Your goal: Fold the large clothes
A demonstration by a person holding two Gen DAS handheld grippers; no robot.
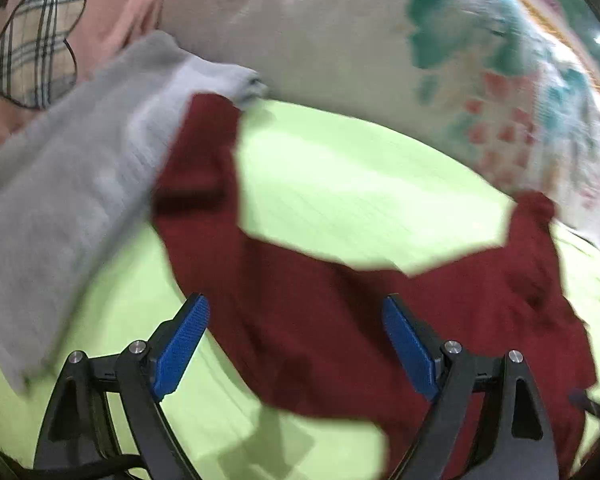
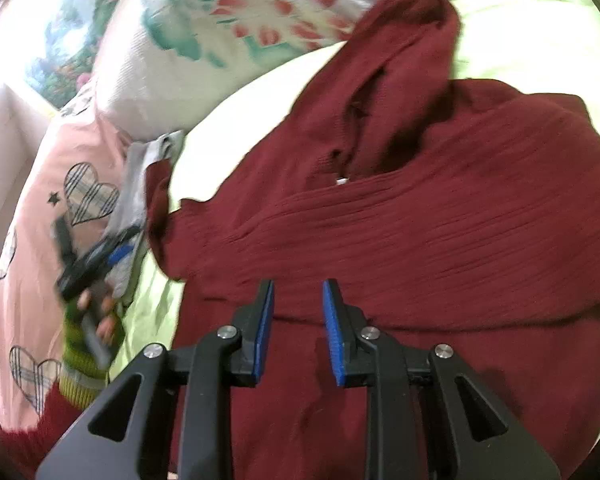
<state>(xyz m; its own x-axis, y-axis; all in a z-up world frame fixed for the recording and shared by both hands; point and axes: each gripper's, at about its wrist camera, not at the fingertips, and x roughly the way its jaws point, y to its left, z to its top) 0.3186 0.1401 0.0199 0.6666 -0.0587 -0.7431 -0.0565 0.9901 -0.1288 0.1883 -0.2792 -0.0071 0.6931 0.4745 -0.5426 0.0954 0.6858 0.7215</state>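
A dark red knit sweater (image 1: 320, 320) lies spread on a lime green bedsheet (image 1: 340, 184), one sleeve reaching up to the left and the other to the right. My left gripper (image 1: 296, 304) hovers over its middle, jaws wide apart and nothing between the blue pads. In the right wrist view the sweater (image 2: 440, 240) fills the picture, its hood or collar bunched at the top. My right gripper (image 2: 299, 292) sits just above the fabric with a narrow gap between its pads and no cloth pinched in it. At the left of that view, a hand (image 2: 96, 312) in a green striped cuff holds the left gripper, blurred.
A grey garment (image 1: 60, 200) lies beside the sweater's left sleeve. Behind it is a pink pillow with plaid hearts (image 1: 40, 48). A white pillow with a green and red floral print (image 1: 480, 80) runs along the back of the bed.
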